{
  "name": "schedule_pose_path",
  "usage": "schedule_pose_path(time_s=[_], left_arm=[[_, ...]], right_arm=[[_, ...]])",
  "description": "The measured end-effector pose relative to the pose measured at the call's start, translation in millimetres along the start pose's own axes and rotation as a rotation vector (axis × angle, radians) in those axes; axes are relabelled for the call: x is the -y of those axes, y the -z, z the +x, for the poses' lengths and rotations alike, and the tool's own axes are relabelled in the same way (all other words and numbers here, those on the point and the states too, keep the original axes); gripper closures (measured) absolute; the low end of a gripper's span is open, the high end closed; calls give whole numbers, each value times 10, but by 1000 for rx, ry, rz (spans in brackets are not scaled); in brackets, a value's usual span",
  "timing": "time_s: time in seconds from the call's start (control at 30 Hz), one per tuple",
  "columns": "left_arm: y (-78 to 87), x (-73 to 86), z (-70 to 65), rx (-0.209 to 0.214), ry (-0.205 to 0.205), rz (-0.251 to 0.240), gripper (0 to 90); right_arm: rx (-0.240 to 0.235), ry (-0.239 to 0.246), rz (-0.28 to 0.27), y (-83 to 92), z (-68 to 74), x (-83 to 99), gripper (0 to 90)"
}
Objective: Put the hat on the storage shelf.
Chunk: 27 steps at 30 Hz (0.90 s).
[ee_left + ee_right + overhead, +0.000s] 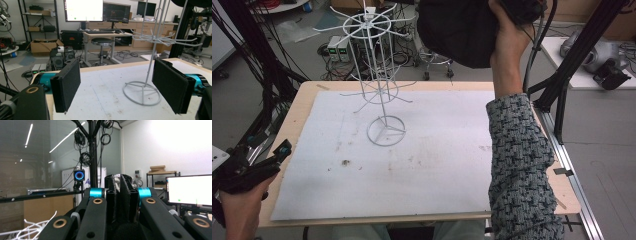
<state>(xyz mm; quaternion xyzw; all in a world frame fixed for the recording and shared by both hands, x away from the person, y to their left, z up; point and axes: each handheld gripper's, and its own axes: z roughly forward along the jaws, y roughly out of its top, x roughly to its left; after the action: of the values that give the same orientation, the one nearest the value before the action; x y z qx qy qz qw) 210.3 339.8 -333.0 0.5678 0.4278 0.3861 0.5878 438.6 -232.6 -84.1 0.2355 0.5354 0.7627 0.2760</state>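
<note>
So the dark cloth (459,32) is a floppy black bundle, bunched into a rounded lump with soft folds, no print or pattern I can make out, and it's hanging in the air up at about 12 o'clock in the high view, past the far edge of the table (297,112) and well above it. My right gripper (119,192) is up there with it; in the right gripper view its jaws are squeezed almost together with dark fabric bulging up below them, so I'd call that clamped on the cloth. The white wire rack (379,75) stands at roughly 11 o'clock on the grey mat (412,165), thin rods fanning out from a central pole on a ring base, just beside the cloth's lower left edge. My left gripper (117,85) sits down at 8 o'clock with jaws spread wide, holding nothing.
</note>
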Motion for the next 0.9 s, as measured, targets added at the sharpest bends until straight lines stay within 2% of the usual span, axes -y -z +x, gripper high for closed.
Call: schedule_pose_path(time_s=[0.13,0.17,0.2,0.23,0.33,0.53,0.63,0.73,0.9], left_arm=[[1,6,10,-3,2,2,230],[-1,7,10,-1,3,0,230],[-2,7,10,0,1,1,230],[-4,7,8,0,2,1,230],[-4,5,6,1,0,1,230],[-3,7,12,0,3,0,230],[-3,9,12,0,4,0,230],[-9,13,13,0,3,4,230],[-28,20,-2,4,3,6,230]], right_arm=[[5,-1,-11,-23,1,-28,836],[-9,30,-30,-47,-17,-38,836],[10,-7,-17,-35,3,-40,836],[12,-19,-29,-38,1,-44,836],[12,-33,-38,-43,8,-48,836],[2,-42,-60,-48,2,-48,836],[12,-52,-71,-30,-8,-66,836],[10,-63,-100,-2,-36,-112,836],[5,-63,-108,-6,-5,-149,837]])
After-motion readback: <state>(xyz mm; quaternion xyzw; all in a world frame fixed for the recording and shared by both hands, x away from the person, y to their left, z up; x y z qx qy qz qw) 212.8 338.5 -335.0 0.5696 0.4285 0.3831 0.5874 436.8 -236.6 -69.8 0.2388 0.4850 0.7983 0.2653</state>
